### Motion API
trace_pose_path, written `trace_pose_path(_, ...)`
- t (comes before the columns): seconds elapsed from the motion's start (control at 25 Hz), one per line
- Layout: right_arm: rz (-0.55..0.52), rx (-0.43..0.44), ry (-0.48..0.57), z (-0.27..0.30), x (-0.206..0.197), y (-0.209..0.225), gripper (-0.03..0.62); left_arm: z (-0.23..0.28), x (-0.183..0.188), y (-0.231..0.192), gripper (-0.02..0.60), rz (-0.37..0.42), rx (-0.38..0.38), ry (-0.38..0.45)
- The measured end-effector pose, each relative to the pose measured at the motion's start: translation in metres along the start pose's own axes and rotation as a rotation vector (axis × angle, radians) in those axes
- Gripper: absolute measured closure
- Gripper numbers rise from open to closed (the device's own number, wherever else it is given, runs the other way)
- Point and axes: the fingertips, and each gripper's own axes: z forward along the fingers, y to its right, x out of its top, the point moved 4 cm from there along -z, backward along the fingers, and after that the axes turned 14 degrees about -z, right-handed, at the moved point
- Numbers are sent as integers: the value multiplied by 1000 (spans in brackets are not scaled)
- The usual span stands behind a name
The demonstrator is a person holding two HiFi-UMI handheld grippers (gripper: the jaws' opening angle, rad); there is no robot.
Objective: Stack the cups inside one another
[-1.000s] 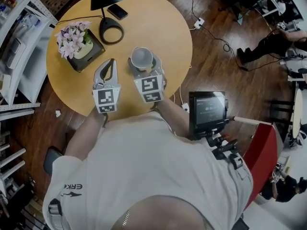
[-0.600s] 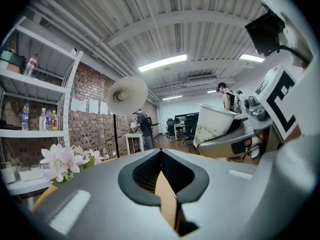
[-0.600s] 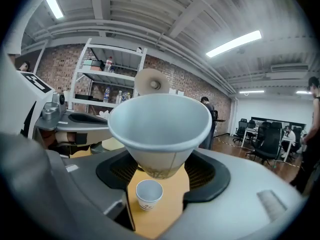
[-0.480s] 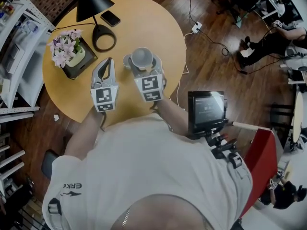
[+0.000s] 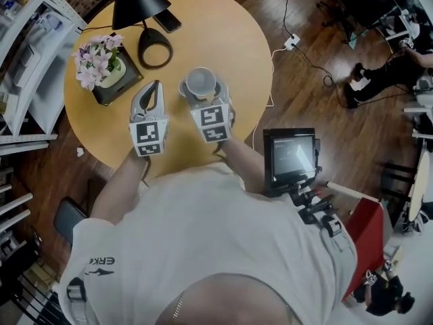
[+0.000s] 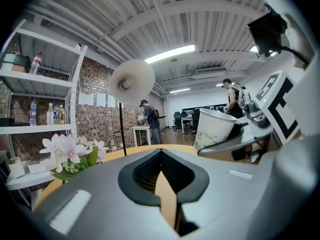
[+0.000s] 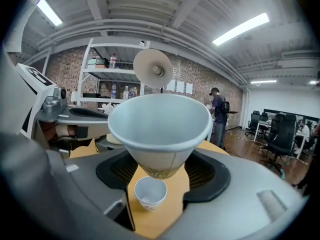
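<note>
In the head view my right gripper [image 5: 201,91] is shut on a white paper cup [image 5: 201,81], upright and held above the round wooden table [image 5: 223,26]. In the right gripper view the held cup [image 7: 160,126] fills the space between the jaws, and a second, smaller-looking white cup [image 7: 150,193] stands on the table right below it. That lower cup's rim [image 5: 183,87] peeks out left of the held one. My left gripper [image 5: 156,87] hovers shut and empty to the left; its jaws [image 6: 161,156] meet with nothing between them.
A black desk lamp [image 5: 139,4] with a round base [image 5: 155,48], a phone [image 5: 167,21] and a pot of pink flowers [image 5: 101,63] stand at the table's far left. White shelving [image 5: 27,59] lies left of the table, a screen on a stand [image 5: 291,156] to the right.
Both grippers have shifted a little across the table, the right one still carrying its cup. The lower cup's rim now shows beside the held cup.
</note>
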Motion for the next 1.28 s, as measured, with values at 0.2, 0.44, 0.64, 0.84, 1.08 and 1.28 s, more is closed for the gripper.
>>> trace_pose_path(0.2,-5,52,-36,14,-12,-8,289,7,-12,-5,580,-11,12,-37)
trace_pose_path(0.44,1,88,-94,34,-31,-16,289,23,-27,-15,580,-25,8,-85)
trace_pose_path(0.64,15,114,-147,40,-49,-25,289,31,-43,-18,580,-47,4,-130)
trace_pose_path(0.84,18,136,-191,48,-63,-29,289,39,-52,-18,580,-57,-7,-154)
trace_pose_path(1.08,22,168,-218,56,-72,-37,289,43,-61,-19,580,-61,-7,-172)
trace_pose_path(1.28,34,185,-242,63,-81,-41,289,46,-63,-23,580,-64,0,-180)
